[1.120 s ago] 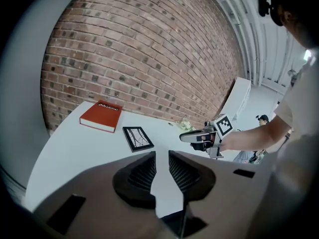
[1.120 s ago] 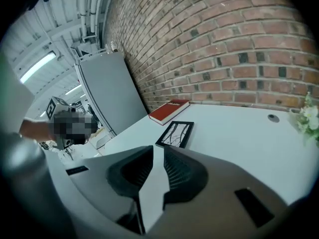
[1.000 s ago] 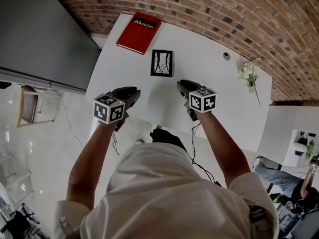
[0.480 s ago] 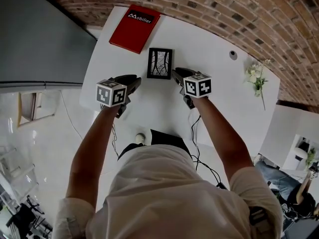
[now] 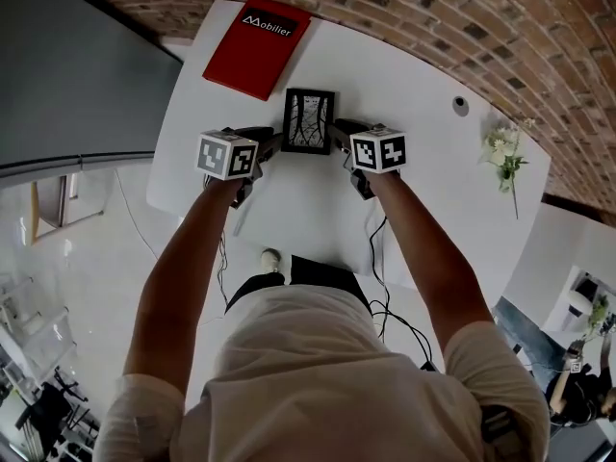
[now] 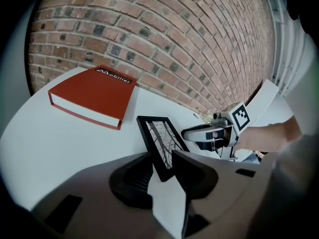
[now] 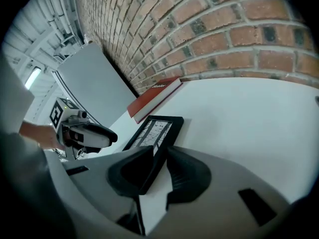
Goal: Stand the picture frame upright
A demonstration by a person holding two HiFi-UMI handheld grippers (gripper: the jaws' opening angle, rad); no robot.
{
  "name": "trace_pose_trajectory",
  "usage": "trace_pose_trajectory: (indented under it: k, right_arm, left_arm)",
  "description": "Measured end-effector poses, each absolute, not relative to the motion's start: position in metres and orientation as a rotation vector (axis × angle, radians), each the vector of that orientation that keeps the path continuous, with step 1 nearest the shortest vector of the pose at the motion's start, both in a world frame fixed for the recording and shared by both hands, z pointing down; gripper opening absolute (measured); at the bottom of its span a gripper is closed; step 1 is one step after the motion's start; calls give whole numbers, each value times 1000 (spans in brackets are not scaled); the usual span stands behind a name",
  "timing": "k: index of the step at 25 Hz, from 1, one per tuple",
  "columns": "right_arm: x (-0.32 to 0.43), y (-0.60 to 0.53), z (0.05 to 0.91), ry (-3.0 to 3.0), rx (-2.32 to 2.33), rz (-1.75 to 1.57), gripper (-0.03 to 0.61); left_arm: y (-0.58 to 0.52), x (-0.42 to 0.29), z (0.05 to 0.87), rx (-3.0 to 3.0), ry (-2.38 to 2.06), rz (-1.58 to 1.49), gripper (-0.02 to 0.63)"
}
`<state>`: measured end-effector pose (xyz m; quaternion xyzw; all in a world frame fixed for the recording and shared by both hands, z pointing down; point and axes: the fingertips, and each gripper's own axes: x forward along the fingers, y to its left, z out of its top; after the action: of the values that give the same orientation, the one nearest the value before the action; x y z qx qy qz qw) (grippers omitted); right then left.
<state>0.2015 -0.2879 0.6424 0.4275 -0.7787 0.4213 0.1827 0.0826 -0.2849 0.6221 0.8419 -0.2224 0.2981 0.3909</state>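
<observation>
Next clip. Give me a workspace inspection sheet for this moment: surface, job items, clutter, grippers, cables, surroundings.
Surface: white rounded table, with a small round fitting set into it.
Job's things: black-framed picture lying flat, not yet upright.
Clutter: red hardcover book beyond the picture; white flower sprig at the right end.
Grippers: left gripper open, its jaws have just been opening, one near corner of the picture between them; right gripper open, the other near corner between its jaws.
Cables: black cables hang past the table's near edge.
Surroundings: red brick wall, grey panel, glossy white floor.

White table with red book, flat picture frame, flower sprig
</observation>
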Motion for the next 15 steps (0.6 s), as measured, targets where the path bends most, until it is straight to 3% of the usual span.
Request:
trace_pose_trajectory:
  k: [15]
  right_arm:
    - [197,-296,655,-2142,1149,1296,69]
  left_arm:
    - [-304,99,652,2081,-549,800,123]
